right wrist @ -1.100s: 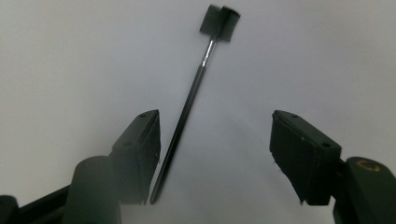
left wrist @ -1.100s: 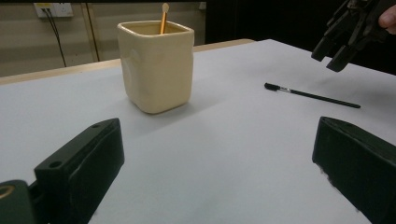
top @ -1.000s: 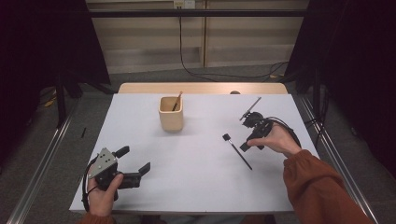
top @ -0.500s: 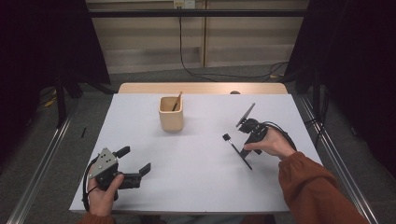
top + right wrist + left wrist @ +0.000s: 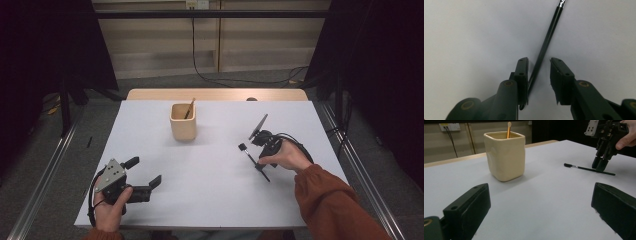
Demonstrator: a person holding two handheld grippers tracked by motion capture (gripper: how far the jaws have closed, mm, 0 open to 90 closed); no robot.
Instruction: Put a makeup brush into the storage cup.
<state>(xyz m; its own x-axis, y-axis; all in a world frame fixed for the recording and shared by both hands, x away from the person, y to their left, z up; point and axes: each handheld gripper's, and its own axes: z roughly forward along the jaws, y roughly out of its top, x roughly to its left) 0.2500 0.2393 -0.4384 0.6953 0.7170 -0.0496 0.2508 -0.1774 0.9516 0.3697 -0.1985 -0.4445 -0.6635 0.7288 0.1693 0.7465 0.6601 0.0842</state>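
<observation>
Resting low at the near left, left claw (image 5: pixel 145 176) gaping wide, gripped from behind by the left hand (image 5: pixel 111 202). Pointing steeply downward at the right, right claw (image 5: pixel 539 75) just closing, jaws narrowly parted, held by the right hand (image 5: pixel 287 157), orange-sleeved forearm angling in.

Rust-orange sleeve (image 5: pixel 335 200), black right gripper (image 5: pixel 261 161) trailing black cable, left gripper (image 5: pixel 146 173) topped by grey three-cornered plate
</observation>
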